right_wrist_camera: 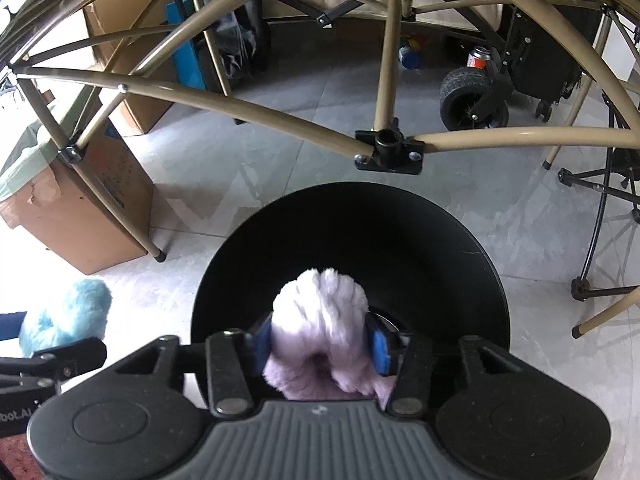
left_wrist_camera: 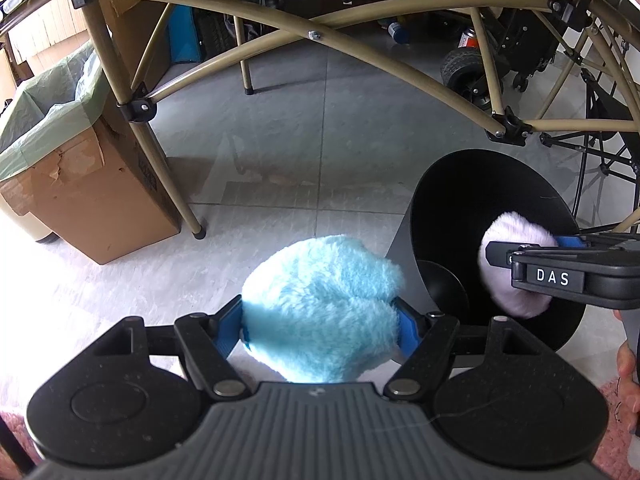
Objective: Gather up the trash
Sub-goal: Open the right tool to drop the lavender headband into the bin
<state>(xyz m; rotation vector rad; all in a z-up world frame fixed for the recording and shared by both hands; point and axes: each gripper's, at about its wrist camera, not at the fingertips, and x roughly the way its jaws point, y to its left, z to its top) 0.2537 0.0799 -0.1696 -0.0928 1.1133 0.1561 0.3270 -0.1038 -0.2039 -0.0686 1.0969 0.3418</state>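
Partly hidden: bottom of black bin (right_wrist_camera: 440, 248) behind pink fluffy ball (right_wrist_camera: 320, 320), and whether right gripper (right_wrist_camera: 320, 344) pads, with that ball between them over the bin's mouth, press it or merely flank it. Clamped in left gripper (left_wrist_camera: 320, 326): blue fluffy ball (left_wrist_camera: 320, 304), just left of bin rim. Beyond, bare grey floor (left_wrist_camera: 304, 128) up to tan table legs (left_wrist_camera: 168, 168) and lined cardboard box (left_wrist_camera: 92, 204).

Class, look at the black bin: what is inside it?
Over the black bin's opening, the right claw has a pale purple fluffy ball between its pads. Part of the bin's floor shows; the ball and claw cover the rest.
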